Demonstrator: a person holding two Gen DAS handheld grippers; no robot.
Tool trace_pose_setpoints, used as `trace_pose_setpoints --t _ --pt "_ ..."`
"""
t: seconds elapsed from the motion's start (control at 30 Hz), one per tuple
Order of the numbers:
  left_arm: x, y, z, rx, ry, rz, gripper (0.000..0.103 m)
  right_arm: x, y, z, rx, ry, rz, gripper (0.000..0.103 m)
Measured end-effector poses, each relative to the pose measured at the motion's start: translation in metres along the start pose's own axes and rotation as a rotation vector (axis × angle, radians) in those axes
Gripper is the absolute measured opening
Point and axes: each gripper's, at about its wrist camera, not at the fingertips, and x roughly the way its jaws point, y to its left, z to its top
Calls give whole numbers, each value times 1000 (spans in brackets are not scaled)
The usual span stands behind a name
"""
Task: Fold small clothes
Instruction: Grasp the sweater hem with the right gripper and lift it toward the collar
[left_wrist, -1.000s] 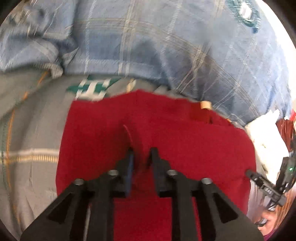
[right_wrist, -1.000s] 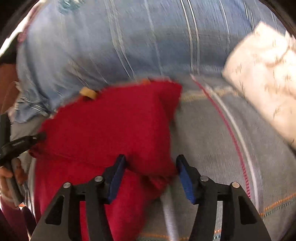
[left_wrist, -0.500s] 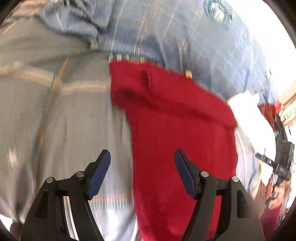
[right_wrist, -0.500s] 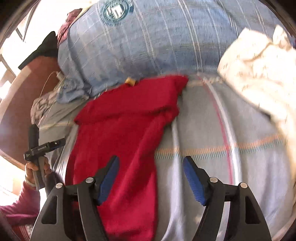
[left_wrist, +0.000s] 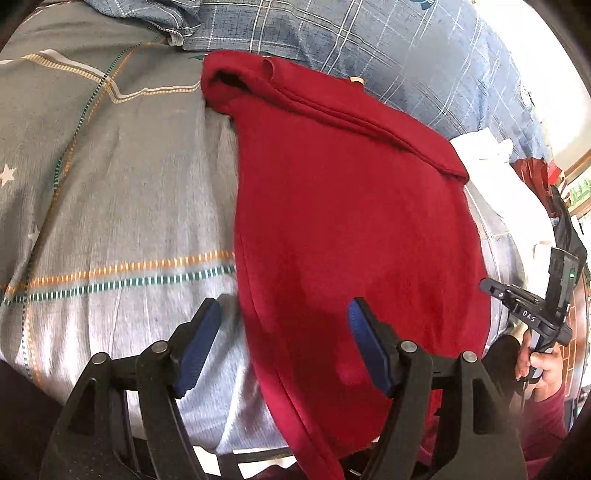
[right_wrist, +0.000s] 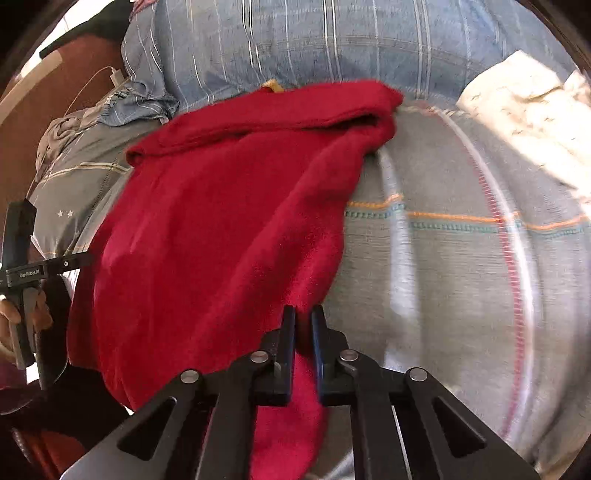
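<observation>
1. Your work surface is a bed with a grey sheet (left_wrist: 110, 192) that has orange and green stitched lines, and a blue checked pillow (left_wrist: 388, 44) lies along the far side.
2. Your red garment (left_wrist: 343, 206) lies flat on the sheet, its far end just touching the pillow, with a folded band running across that far end.
3. Your left gripper (left_wrist: 284, 332) is spread wide, holding nothing. The left long edge of the red garment runs between its blue pads (left_wrist: 369, 354).
4. Your right gripper (right_wrist: 303, 325) is clamped tight on the right edge of the red garment, near its close end.
5. To the left of the garment you have a wide bare stretch of sheet.
6. To the right there is bare sheet too, and a cream cloth (right_wrist: 524, 107) lies well apart at the far right corner.
7. Your right hand (left_wrist: 535, 365) shows past the garment's right edge.
</observation>
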Motion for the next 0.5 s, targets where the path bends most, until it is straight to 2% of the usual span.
trace_pose_setpoints --t 0.13,0.23,0.3,0.33,0.37,0.5 --pt "-12 -2 -11 11 -13 -14 71 -17 -15 -12 35 -15 -13 3" --pt "-16 -5 -21 19 -10 -11 71 -18 -33 -21 107 20 26 11" --pt "-18 -4 -27 18 6 -26 71 -27 -37 -32 176 12 151 29" --pt "-20 -6 -31 19 9 -30 71 -30 -37 -37 181 19 202 57" --pt "-20 -7 -35 18 12 -30 71 -31 -37 -41 178 30 224 73" --pt "-12 -5 -50 2 63 -42 71 -28 -33 -59 158 66 215 72"
